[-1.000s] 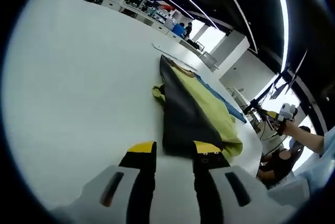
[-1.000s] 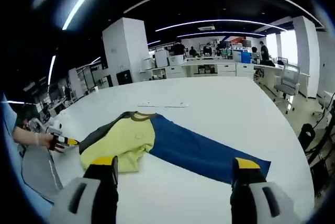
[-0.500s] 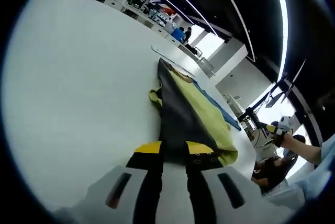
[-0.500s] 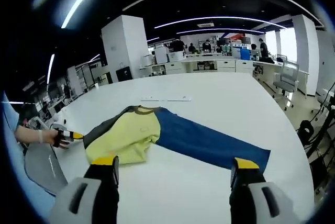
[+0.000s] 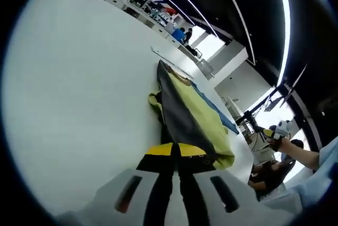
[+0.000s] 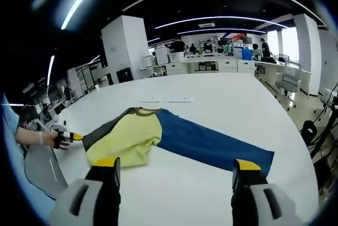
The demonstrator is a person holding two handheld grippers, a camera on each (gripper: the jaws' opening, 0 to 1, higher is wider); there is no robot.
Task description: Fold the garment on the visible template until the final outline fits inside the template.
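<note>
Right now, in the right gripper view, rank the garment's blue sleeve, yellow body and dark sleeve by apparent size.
1. blue sleeve
2. yellow body, somewhat smaller
3. dark sleeve, a thin strip

The fisheye lens stretches shapes, so the top two are unsure.

- left gripper (image 5: 176, 152): two black jaws coming up from the bottom middle of the left gripper view, each capped with a yellow tip. The right tip has a couple of tiny screw holes on it.
- both jaws sit in chunky light grey housings, each with a dark slanted slot. The slot at lower left looks a bit orange-ish inside.
- right gripper (image 6: 174, 167): same build in the right gripper view, black jaws, yellow tips, pale grey bodies with dark slots at bottom left and bottom right.
- a light blue sleeve (image 5: 321, 165) at the right edge of the left gripper view.
</note>
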